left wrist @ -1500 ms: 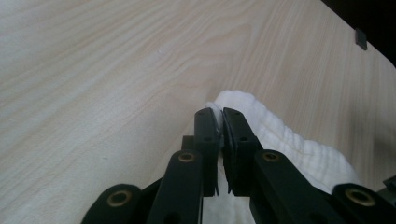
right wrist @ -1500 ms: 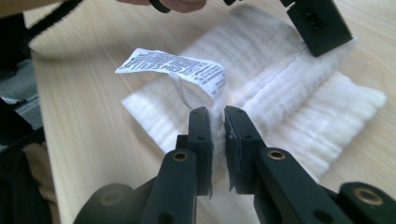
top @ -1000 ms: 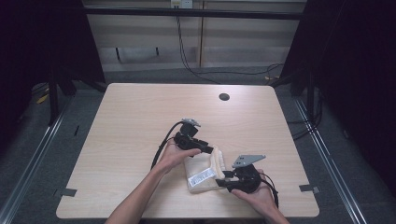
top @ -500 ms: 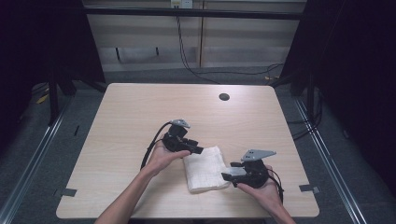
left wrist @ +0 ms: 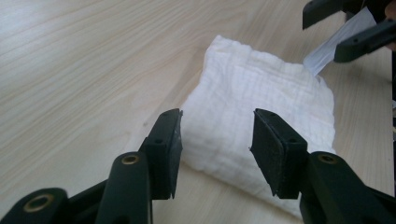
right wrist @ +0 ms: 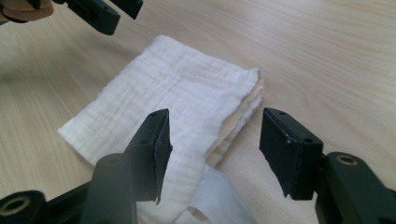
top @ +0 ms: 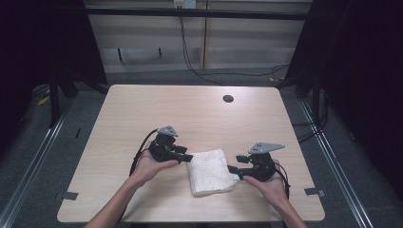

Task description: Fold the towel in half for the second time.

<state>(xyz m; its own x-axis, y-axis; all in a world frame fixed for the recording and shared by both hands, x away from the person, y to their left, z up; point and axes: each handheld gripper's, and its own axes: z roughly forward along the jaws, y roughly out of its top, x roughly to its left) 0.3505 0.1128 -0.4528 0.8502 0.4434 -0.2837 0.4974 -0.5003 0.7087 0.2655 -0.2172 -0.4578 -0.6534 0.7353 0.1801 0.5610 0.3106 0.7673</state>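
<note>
Left hand-held gripper (top: 186,157) and right hand-held gripper (top: 234,170) both spread wide, empty, flanking folded white cloth (top: 209,172) near worktop (top: 142,109) front edge.

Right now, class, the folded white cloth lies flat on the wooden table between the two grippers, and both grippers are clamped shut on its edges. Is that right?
Not quite. The folded white cloth does lie flat on the wooden table between the grippers, but both are open. The left gripper view shows the left gripper with its jaws apart, and the right gripper view shows the right gripper likewise, gripping nothing.
</note>
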